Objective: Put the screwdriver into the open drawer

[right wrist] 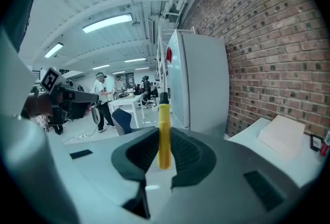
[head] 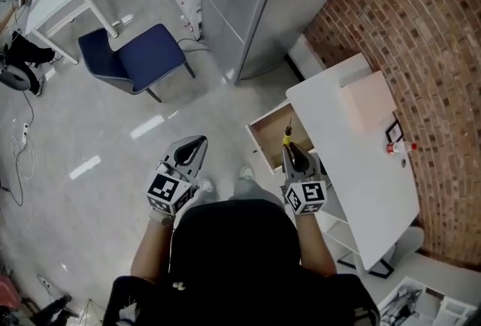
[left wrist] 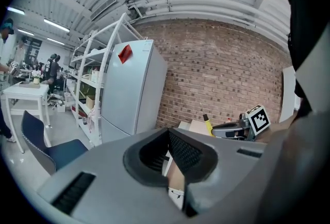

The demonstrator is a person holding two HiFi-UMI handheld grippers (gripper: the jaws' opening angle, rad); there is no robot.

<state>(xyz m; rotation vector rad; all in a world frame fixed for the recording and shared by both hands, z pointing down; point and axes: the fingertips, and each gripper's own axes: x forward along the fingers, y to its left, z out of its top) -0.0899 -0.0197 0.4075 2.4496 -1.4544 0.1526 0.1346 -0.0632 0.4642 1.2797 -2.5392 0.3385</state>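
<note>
We stood by a brick wall at the right, with a grey refrigerator at the far side. A white table ran along the wall, and a blue chair sat well apart at the far left. The table's open drawer jutted out toward us. Our left gripper had its jaws closed on nothing, left of the drawer. Our right gripper clamped the yellow-handled screwdriver, which pointed away from us above the drawer.
</note>
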